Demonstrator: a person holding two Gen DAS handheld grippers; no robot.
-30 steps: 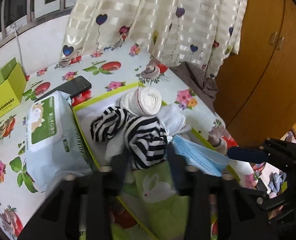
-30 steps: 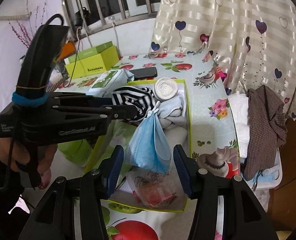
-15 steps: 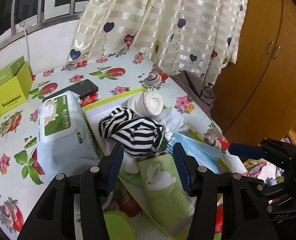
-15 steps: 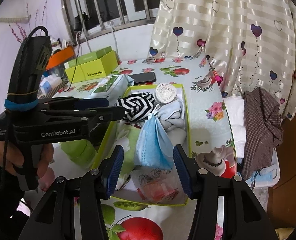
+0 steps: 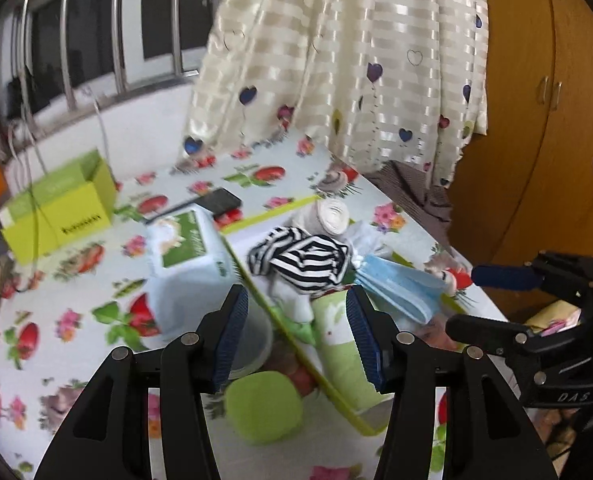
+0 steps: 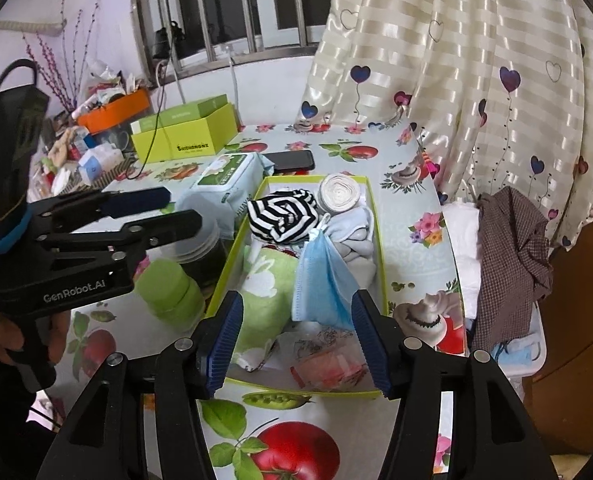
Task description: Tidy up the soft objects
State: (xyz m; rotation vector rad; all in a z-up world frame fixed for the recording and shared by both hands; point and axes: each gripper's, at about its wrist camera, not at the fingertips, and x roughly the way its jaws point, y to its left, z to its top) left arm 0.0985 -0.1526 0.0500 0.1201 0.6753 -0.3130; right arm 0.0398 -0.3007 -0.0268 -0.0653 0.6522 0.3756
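A shallow green-rimmed box (image 6: 379, 272) on the flowered table holds soft things: black-and-white striped socks (image 6: 284, 215), a rolled white cloth (image 6: 339, 193), a pale blue cloth (image 6: 356, 236), a blue face mask (image 6: 323, 284), a green rabbit towel (image 6: 268, 292) and a clear packet (image 6: 328, 364). The same socks (image 5: 308, 260), mask (image 5: 400, 286) and towel (image 5: 342, 356) show in the left wrist view. My left gripper (image 5: 296, 340) is open and empty, held above the box's left side. My right gripper (image 6: 296, 344) is open and empty over the box's near end.
A wet-wipes pack (image 6: 228, 184), a black phone (image 6: 290, 160), a lime box (image 6: 188, 136), stacked clear cups (image 6: 204, 248) and a green lidded jar (image 6: 172, 288) stand left of the box. A brown checked garment (image 6: 508, 256) hangs off the right edge. Curtain and wardrobe are behind.
My left gripper has let go of the striped socks, opened, and pulled up and back from the box. My right gripper has also drawn back a little.
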